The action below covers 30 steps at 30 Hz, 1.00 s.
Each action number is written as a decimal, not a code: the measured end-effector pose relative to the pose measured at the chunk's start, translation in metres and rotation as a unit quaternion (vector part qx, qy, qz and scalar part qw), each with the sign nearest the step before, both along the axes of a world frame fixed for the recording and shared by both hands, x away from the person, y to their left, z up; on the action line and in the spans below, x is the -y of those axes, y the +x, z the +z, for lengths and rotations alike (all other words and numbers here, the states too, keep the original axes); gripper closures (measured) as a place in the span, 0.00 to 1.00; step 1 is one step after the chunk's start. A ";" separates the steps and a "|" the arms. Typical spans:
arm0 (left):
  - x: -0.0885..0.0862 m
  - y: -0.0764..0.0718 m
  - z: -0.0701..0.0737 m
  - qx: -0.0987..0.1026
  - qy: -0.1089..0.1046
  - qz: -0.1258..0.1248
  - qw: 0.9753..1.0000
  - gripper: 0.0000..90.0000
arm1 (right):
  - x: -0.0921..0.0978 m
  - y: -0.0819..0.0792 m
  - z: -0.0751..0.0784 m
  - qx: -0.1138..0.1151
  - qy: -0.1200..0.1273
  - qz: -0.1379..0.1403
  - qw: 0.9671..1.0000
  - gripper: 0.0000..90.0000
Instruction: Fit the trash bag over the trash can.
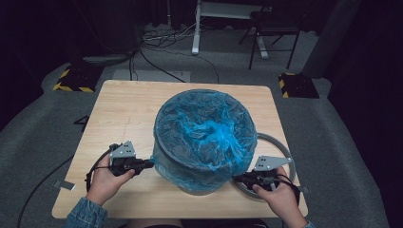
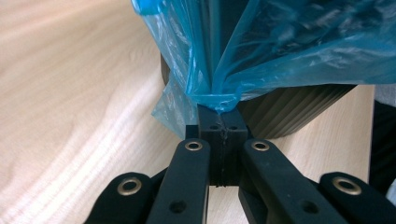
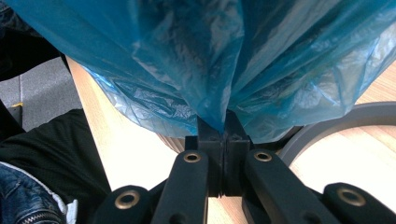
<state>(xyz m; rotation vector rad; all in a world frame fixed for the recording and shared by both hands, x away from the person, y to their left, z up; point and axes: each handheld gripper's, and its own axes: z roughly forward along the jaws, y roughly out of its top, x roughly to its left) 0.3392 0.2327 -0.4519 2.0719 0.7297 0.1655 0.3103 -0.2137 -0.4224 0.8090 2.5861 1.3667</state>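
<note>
Nearest the person, the left tool (image 1: 151,164) and right tool (image 1: 234,178) flank the bin (image 1: 199,183), each clamped on the hem of the blue bag (image 1: 204,130) at opposite sides. The bag is draped over the bin's rim, at the middle of the bench (image 1: 123,109). A grey ring (image 1: 283,145) lies just right of the bin.

A light wooden table (image 1: 119,109) carries a grey bin (image 1: 202,183) lined with a blue bag (image 1: 204,133), and a grey ring (image 1: 280,145).
</note>
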 end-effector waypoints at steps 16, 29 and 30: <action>-0.014 -0.002 -0.033 -0.005 -0.034 0.039 0.999 0.94 | 0.005 0.005 -0.027 -0.052 -0.025 -0.007 0.998 0.77; -0.054 -0.027 -0.013 0.085 -0.036 0.091 0.992 0.41 | 0.039 -0.009 0.003 -0.007 0.009 -0.018 1.000 0.21; -0.056 -0.027 -0.013 0.089 -0.029 0.095 0.991 0.40 | 0.044 -0.010 0.008 0.001 0.011 -0.019 1.000 0.21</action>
